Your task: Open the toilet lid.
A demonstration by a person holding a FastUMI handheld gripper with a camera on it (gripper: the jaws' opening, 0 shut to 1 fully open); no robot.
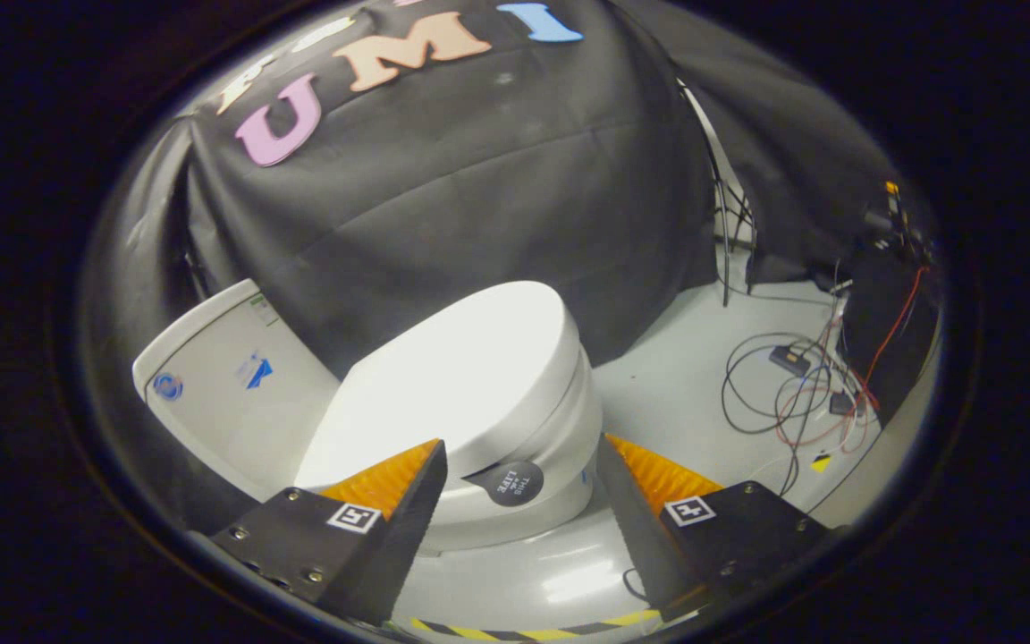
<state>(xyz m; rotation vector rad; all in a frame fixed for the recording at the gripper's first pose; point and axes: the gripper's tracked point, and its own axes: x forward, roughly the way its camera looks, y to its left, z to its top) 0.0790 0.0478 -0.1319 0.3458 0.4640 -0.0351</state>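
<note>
Cables (792,394) beside toilet lid (470,367); jaws apart

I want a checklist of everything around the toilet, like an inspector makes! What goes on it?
Surface: pale floor, bare near the toilet.
Job's things: white toilet, lid down and closed; a round dark tab sticks out at the lid's front edge; tank behind.
Clutter: small dark boxes among the wires.
Tongs: open, one finger on each side of the tab, not pressing it.
Cables: loose loops of wire on the floor beyond the toilet, more hanging by the wall.
Surroundings: black cloth wall; striped tape on the floor.
</note>
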